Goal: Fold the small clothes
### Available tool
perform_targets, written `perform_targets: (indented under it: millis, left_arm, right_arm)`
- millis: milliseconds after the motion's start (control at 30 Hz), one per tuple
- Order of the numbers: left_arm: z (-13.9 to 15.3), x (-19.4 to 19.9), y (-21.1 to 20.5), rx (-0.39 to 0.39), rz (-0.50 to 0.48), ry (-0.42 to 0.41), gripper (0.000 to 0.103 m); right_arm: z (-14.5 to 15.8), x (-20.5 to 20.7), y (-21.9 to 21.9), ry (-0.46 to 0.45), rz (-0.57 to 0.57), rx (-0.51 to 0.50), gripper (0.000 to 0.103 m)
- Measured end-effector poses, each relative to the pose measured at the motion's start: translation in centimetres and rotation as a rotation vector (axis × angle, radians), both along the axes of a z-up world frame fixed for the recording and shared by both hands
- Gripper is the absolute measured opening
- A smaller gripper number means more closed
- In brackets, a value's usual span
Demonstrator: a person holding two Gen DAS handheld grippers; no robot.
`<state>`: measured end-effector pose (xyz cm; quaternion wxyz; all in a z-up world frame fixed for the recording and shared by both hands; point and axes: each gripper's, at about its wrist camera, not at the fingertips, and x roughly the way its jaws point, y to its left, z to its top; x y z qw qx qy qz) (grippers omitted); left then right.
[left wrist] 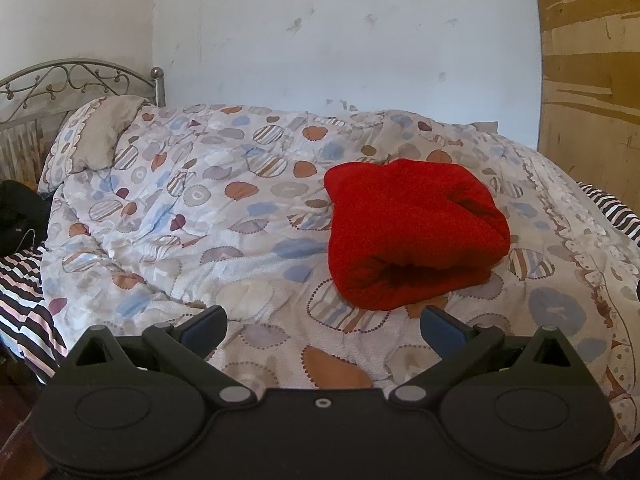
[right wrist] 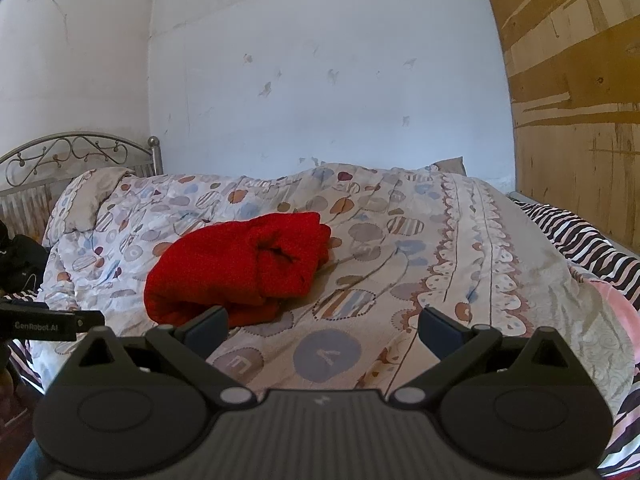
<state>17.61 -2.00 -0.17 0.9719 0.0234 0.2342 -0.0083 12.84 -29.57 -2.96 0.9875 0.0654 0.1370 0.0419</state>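
A red knitted garment (left wrist: 412,232) lies folded into a thick bundle on the patterned quilt (left wrist: 200,216). In the right wrist view the same red garment (right wrist: 240,264) sits left of centre on the quilt (right wrist: 400,264). My left gripper (left wrist: 324,330) hovers just in front of the bundle, open, with nothing between its fingers. My right gripper (right wrist: 324,330) is open too, held back from the garment and to its right, empty. The tip of the left gripper's body (right wrist: 44,322) shows at the left edge of the right wrist view.
A metal headboard (left wrist: 76,80) and a pillow (left wrist: 100,136) stand at the back left. A black bag (left wrist: 20,216) lies off the bed's left side. A striped blanket (right wrist: 580,240) runs along the right edge, beside a wooden panel (right wrist: 580,100). A white wall is behind.
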Motion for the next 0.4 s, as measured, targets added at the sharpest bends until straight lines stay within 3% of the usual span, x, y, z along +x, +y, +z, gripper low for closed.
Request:
perform_targets:
  millis: [400]
  left_arm:
    - [-0.28, 0.57, 0.18, -0.005, 0.005, 0.024, 0.102]
  right_arm:
    - [-0.51, 0.45, -0.01, 0.020, -0.005, 0.011, 0.103]
